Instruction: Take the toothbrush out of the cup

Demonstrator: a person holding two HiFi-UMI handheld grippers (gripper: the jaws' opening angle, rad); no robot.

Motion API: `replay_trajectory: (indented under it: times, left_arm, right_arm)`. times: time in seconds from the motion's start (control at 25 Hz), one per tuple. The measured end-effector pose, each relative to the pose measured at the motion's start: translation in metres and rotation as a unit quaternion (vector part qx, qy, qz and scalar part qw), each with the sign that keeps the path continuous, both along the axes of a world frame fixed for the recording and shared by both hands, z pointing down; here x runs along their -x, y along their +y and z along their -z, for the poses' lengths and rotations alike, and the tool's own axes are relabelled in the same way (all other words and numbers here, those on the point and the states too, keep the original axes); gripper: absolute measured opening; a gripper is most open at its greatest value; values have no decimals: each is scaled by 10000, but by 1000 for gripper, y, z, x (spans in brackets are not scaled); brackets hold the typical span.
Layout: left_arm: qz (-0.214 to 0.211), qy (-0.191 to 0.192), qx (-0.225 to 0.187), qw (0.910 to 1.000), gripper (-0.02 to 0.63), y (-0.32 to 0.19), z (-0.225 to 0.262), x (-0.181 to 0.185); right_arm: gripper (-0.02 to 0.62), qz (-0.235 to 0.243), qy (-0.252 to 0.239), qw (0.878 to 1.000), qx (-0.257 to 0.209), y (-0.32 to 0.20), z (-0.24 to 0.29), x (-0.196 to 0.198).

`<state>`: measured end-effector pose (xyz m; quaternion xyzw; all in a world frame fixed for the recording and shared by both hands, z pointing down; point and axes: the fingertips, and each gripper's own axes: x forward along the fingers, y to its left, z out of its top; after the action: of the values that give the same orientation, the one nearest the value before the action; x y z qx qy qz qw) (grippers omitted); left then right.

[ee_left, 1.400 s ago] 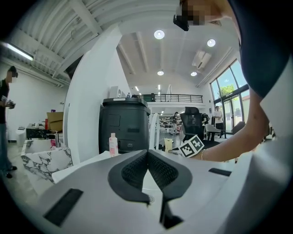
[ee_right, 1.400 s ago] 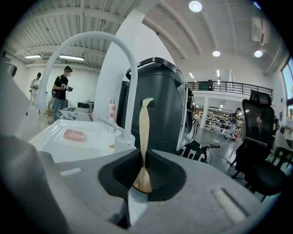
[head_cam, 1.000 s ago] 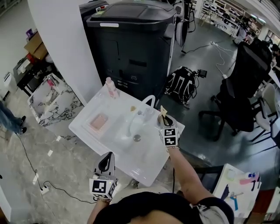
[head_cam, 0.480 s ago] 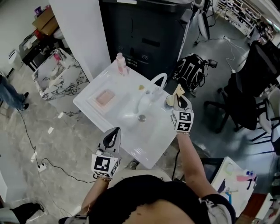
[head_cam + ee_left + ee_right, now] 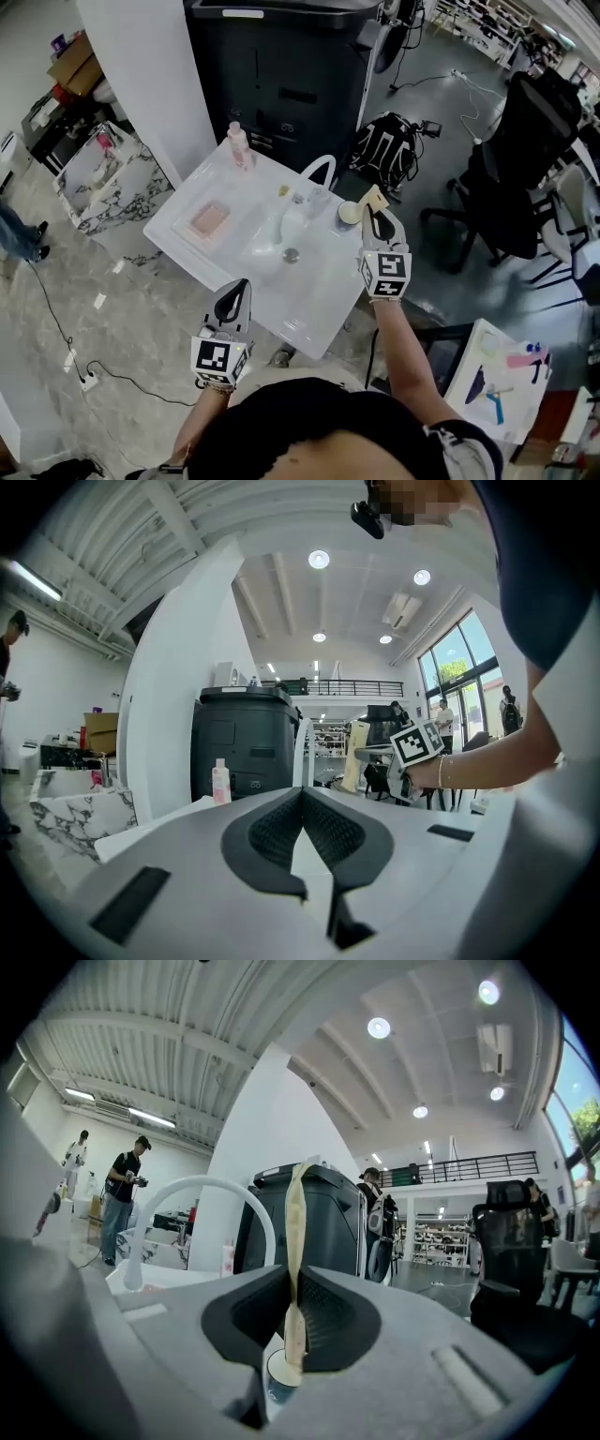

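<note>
A beige toothbrush [image 5: 294, 1232] stands upright, and my right gripper [image 5: 296, 1277] is shut on its handle. Its lower end hangs just above the rim of the small round cup [image 5: 277, 1373]. From the head view, the cup [image 5: 348, 214] sits at the right rear of the white sink top [image 5: 319, 300], with the toothbrush [image 5: 373, 198] and right gripper [image 5: 378, 220] beside and above it. My left gripper [image 5: 232, 302] hovers at the sink top's front edge. In its own view the left gripper [image 5: 302, 797] is shut with nothing between its pads.
A white arched faucet [image 5: 318, 172] rises behind the basin drain [image 5: 292, 254]. A pink soap dish [image 5: 209, 220] and a pink bottle [image 5: 239, 146] stand at the left rear. Behind are a large black machine [image 5: 281, 84], a backpack [image 5: 384, 155] and an office chair [image 5: 525, 159].
My right gripper has risen with the toothbrush, lifting it from inside the cup to above its rim. The left gripper has stayed at the front edge.
</note>
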<state>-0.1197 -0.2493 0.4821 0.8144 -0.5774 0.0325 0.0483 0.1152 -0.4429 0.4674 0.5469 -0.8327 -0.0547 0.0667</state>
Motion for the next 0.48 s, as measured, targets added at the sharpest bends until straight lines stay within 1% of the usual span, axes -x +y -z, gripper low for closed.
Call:
replay_trajectory:
  times: [0.28,0.48]
  left_arm:
    - [-195,-90,9,9998,2,0,-1,-1]
    - [-334,-181,-46,9993,2,-1,3,-6]
  right_arm:
    - [32,-42,-333,9991,-268,49,31,-10]
    - [32,-172,-571,9978,-298,78,39,-21]
